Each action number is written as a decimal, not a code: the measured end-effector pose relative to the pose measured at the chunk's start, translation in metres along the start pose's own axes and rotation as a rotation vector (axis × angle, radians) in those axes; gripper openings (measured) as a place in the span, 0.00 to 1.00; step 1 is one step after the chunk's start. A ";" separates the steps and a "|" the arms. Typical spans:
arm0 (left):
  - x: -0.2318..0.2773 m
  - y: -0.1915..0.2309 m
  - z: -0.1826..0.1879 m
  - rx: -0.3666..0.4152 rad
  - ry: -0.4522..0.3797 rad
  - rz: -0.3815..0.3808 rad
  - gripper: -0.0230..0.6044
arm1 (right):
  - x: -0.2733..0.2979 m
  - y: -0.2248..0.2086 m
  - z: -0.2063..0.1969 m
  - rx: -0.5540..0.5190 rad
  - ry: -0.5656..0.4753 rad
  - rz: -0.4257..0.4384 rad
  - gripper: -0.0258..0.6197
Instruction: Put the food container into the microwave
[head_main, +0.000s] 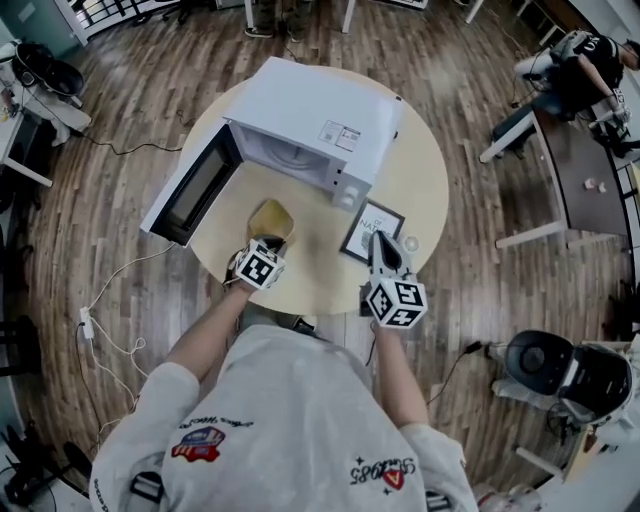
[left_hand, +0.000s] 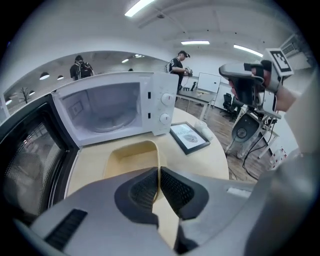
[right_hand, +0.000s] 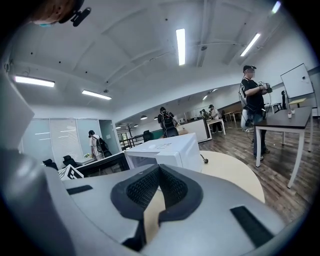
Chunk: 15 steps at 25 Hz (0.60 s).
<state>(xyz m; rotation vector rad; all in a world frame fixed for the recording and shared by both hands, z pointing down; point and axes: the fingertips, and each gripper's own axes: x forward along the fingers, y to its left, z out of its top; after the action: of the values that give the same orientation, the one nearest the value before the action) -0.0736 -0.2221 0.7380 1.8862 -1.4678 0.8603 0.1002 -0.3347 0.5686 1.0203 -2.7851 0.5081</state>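
beige food container (left_hand: 131, 156) is being pinched by its rim in the left gripper (left_hand: 159, 175); right gripper (right_hand: 159, 175) is idling, jaws together. likely next: sliding it into the open microwave (left_hand: 107, 106).

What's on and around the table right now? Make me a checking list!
Surface: round tan table.
Job's things: white microwave, door open; tan food container in front of it, not yet inside.
Clutter: framed picture lying flat; small white object beside it.
Grippers: left gripper jaws shut on the food container's wall; right gripper jaws shut, nothing between them.
Cables: white cable on the floor left of the table.
Surroundings: wooden floor, desk, person beside it.
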 end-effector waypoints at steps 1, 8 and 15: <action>-0.006 0.002 0.005 -0.015 -0.023 -0.001 0.06 | 0.003 0.003 0.000 0.001 0.000 0.009 0.03; -0.057 0.021 0.041 -0.089 -0.197 0.043 0.06 | 0.016 0.024 0.002 -0.008 0.008 0.069 0.03; -0.122 0.045 0.074 -0.167 -0.370 0.095 0.06 | 0.025 0.042 0.011 -0.011 0.009 0.122 0.03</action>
<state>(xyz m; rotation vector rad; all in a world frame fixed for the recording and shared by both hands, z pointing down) -0.1295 -0.2173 0.5992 1.9316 -1.7994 0.4242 0.0541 -0.3233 0.5533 0.8471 -2.8513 0.5104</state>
